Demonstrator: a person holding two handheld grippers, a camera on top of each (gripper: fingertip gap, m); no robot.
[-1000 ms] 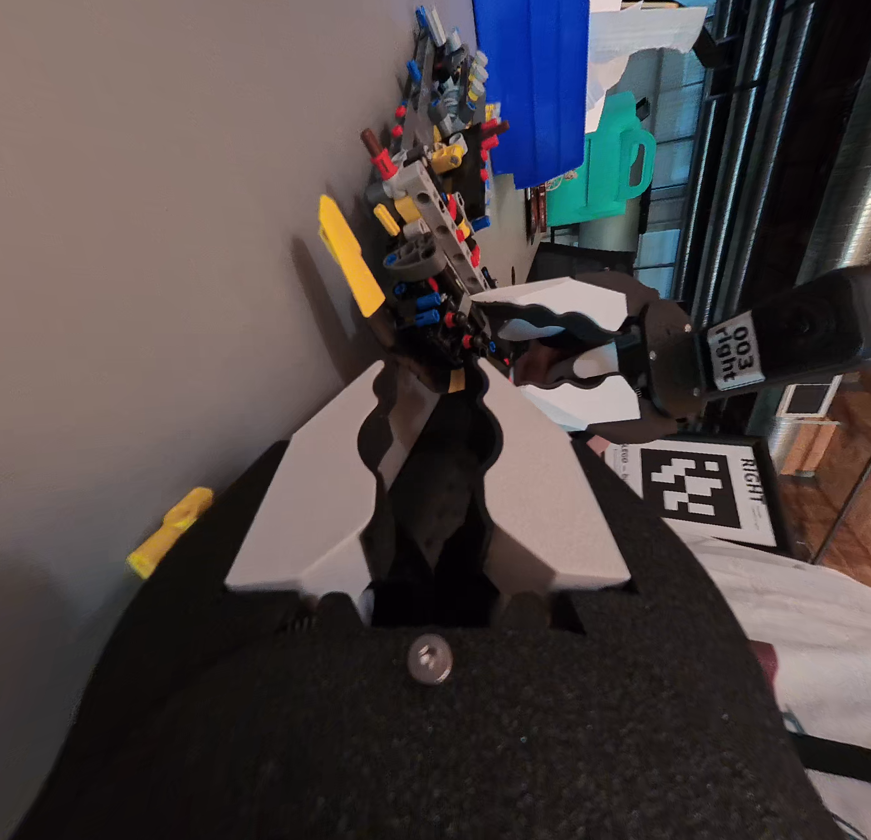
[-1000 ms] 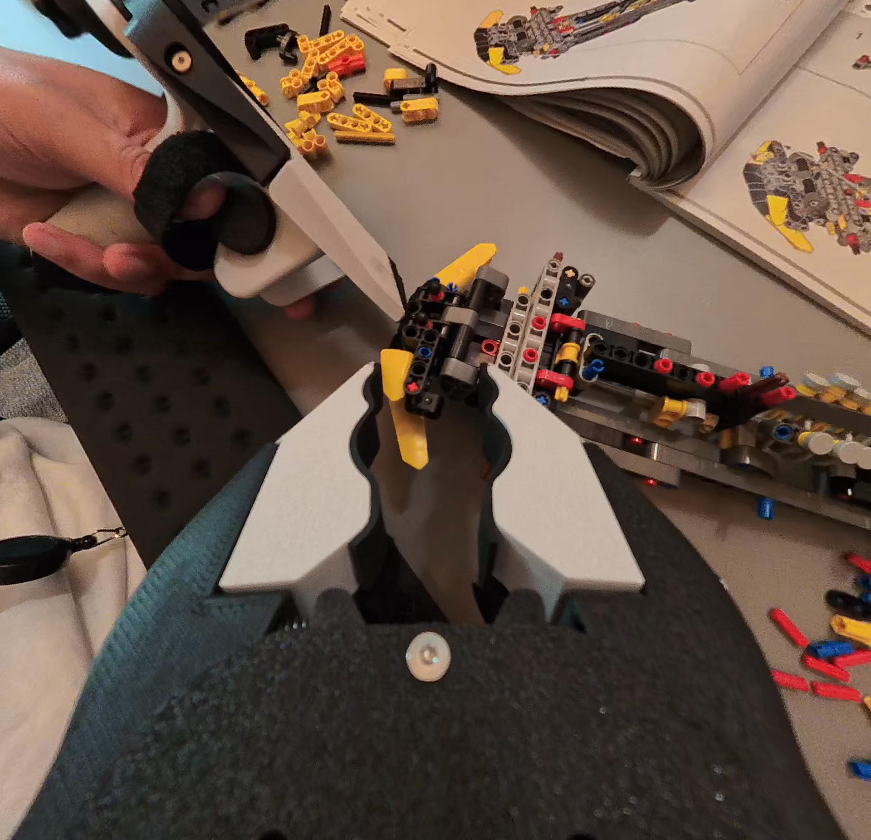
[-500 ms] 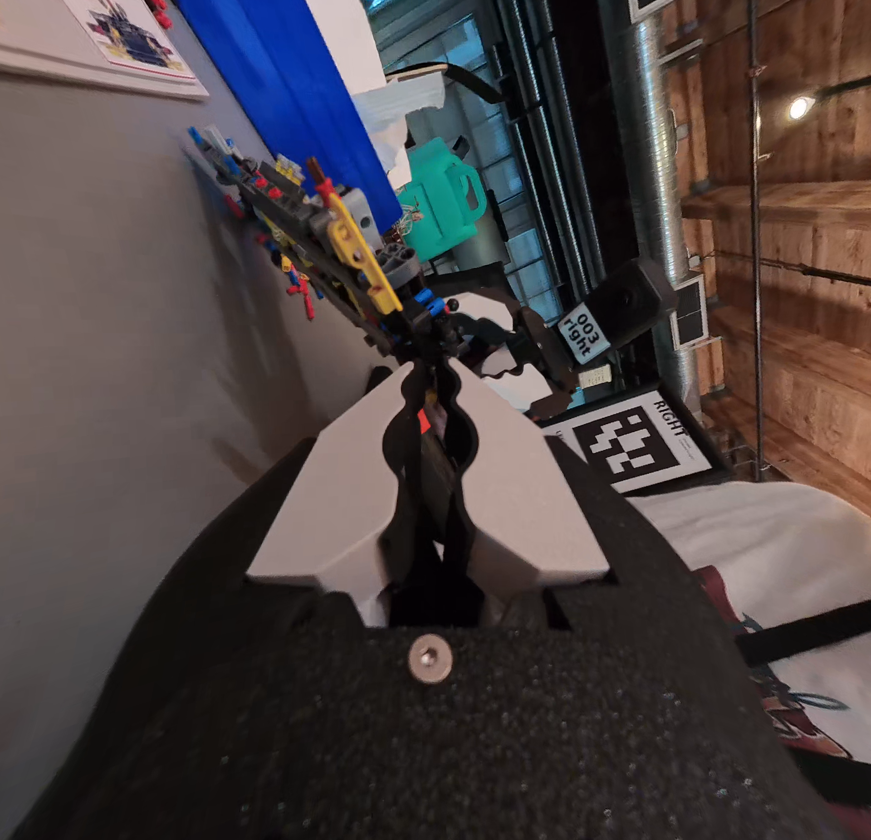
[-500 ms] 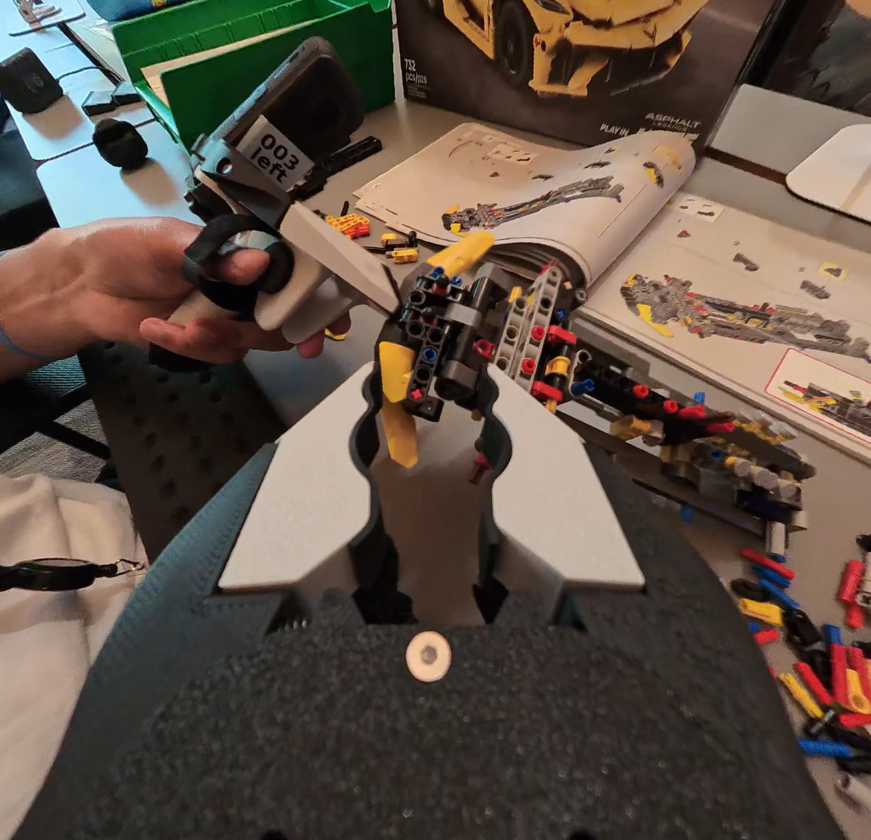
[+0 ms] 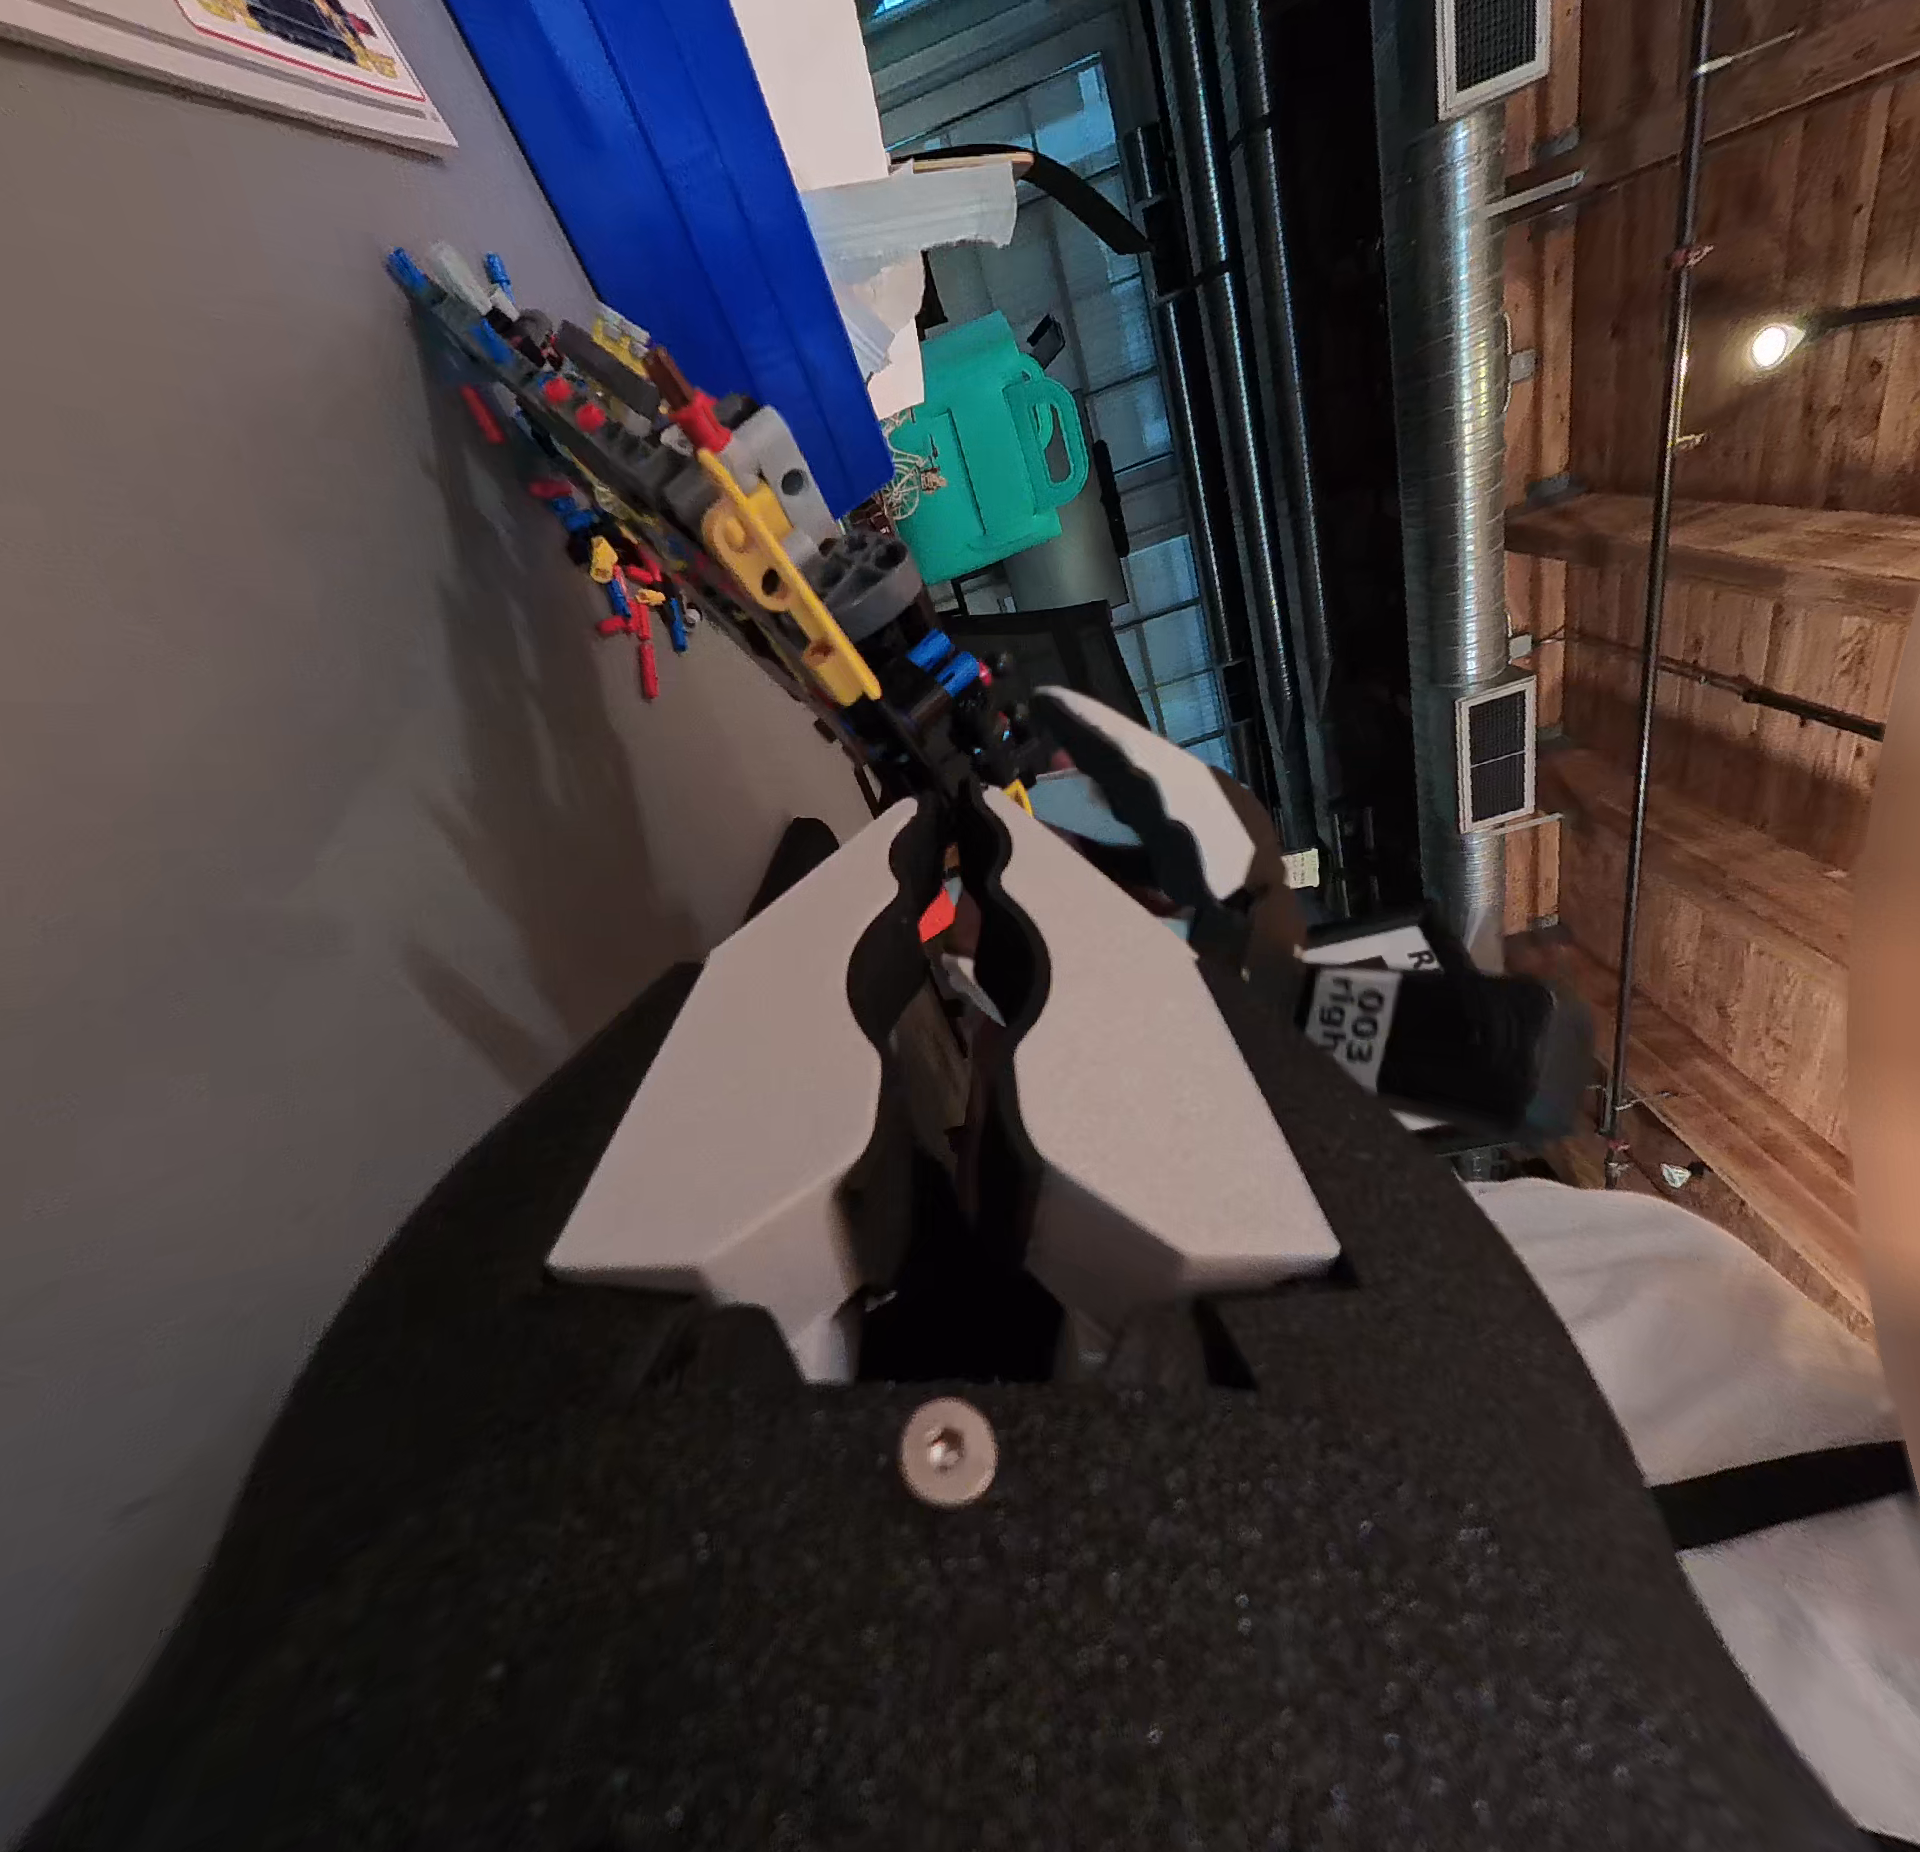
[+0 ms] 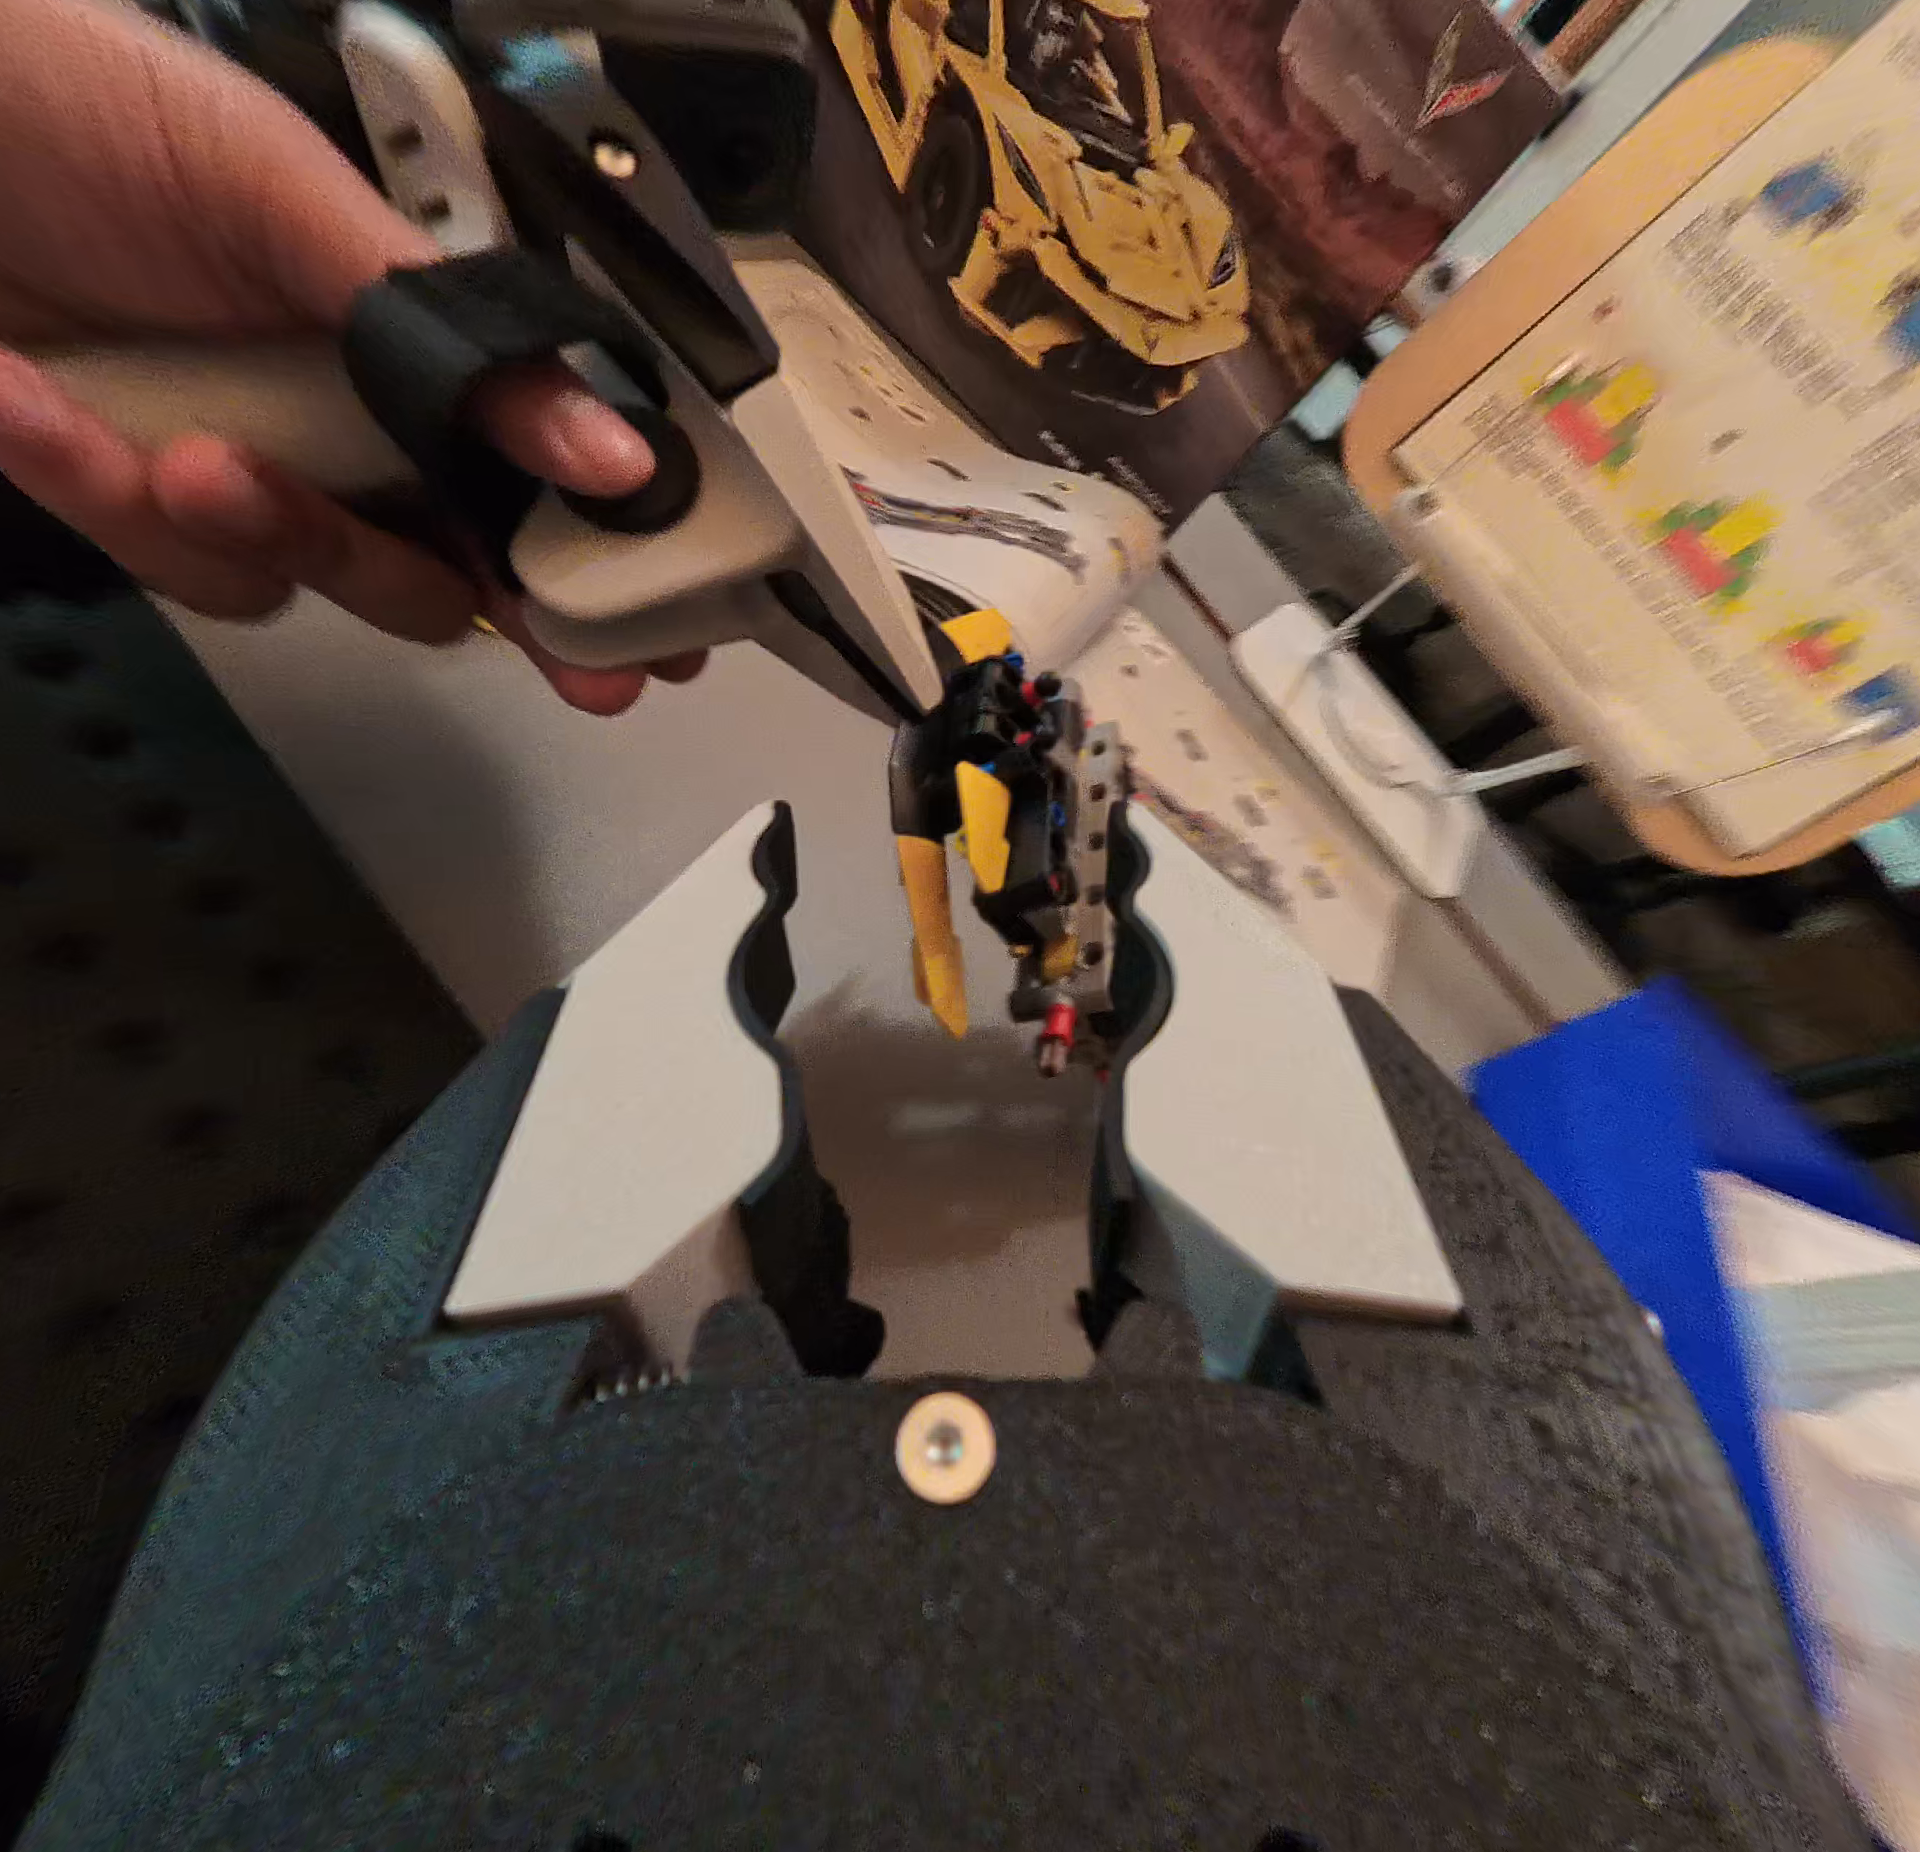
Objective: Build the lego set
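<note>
Your left gripper (image 5: 951, 815) pinches the end of the long black, grey and yellow lego chassis (image 6: 1013, 836); your right gripper (image 6: 945, 867) is spread, its right finger against the chassis.

The lego model (image 5: 727, 514) is mostly black and grey, with yellow beams and small red and blue pins. Loose pins (image 5: 623, 597) on the grey desk (image 5: 260, 659) are red, blue and yellow. The left gripper (image 5: 951, 815) has pale grey fingers (image 5: 758, 1054) with black wavy inner pads on a speckled black body. A blue panel (image 5: 665, 192) stands behind, and a teal bag (image 5: 987, 462) beyond it. The box (image 6: 1091, 171) shows a yellow car on dark ground.
</note>
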